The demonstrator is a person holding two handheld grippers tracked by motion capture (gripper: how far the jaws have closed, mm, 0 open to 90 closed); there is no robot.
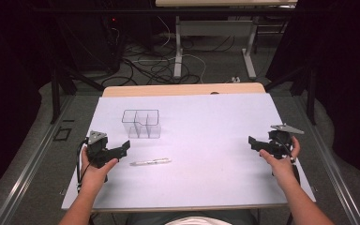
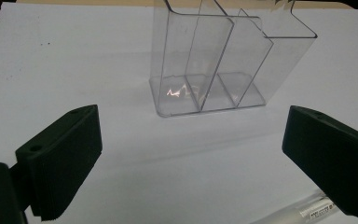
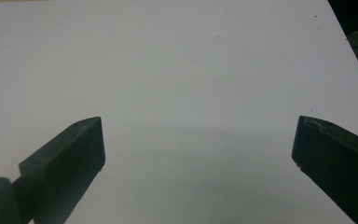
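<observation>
Clear plastic organizer (image 1: pixel 141 123) upright, pen (image 1: pixel 150 162) near; left gripper (image 1: pixel 122 149), right gripper (image 1: pixel 254 142) fingers wide, empty.

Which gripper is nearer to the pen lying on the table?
Left. The left gripper hovers open just left of the pen; the right gripper is open far across the table, to the pen's right.
</observation>
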